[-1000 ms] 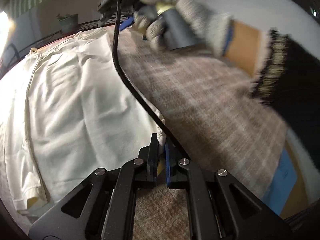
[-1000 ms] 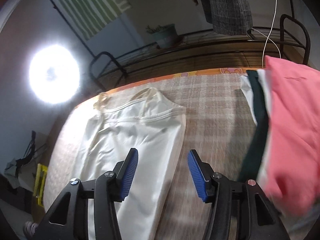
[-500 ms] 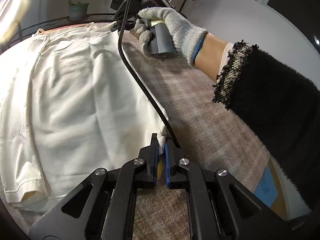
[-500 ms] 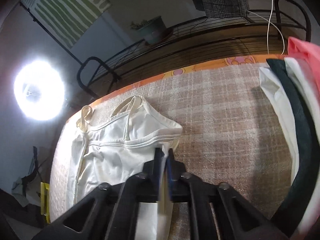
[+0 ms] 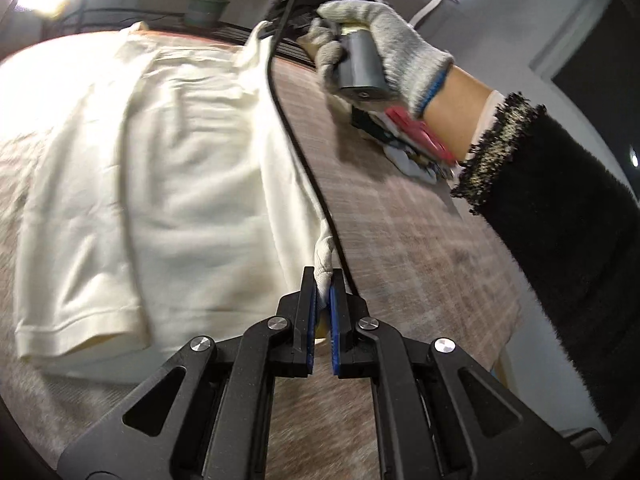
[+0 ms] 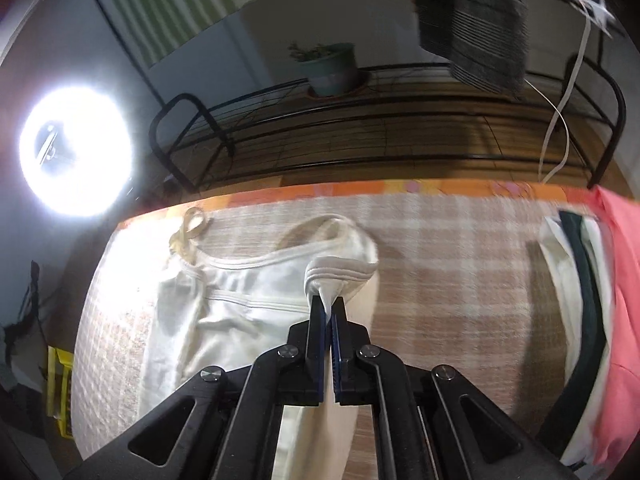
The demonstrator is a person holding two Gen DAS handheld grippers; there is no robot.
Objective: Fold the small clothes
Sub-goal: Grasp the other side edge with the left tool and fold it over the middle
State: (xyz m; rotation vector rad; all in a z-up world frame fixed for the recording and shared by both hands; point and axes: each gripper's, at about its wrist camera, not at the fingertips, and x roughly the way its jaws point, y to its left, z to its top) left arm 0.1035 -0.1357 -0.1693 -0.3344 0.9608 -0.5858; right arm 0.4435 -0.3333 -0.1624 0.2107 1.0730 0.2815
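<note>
- Bench [image 5: 420, 248] w/ beige-and-brown plaid woven cloth cover, orange patterned border along far edge in right wrist view [image 6: 360, 190].
- Cream-white sleeveless cotton top w/ ribbed trim [image 5: 168, 168] lies spread flat on the bench cloth, filling most of the left half of left wrist view; hem end near that camera, strap end far. In right wrist view the strap end [image 6: 248, 304] faces the far edge, one strap loop lying out to the left.
- Stack of folded clothes, pink on top, then white and dark green layers [image 6: 592, 320], on the bench at right edge of right wrist view, well apart from the top.
- Person's right hand in grey knit glove [image 5: 384, 48], black fuzzy sleeve behind it, gripping the grey handle of the right tool, beyond the top's far right corner.
- Black cable [image 5: 296, 144] runs along the top's right edge, from the gloved hand down toward the left tongs.
- Left tongs [image 5: 322, 280]: closed tight on a pinch of the top's near right hem corner, fabric bunched up between the blue pads.
- Right tongs [image 6: 327, 308]: clamped on the top's right armhole edge, ribbed trim folded over just above the tips, lifted off the cloth.
</note>
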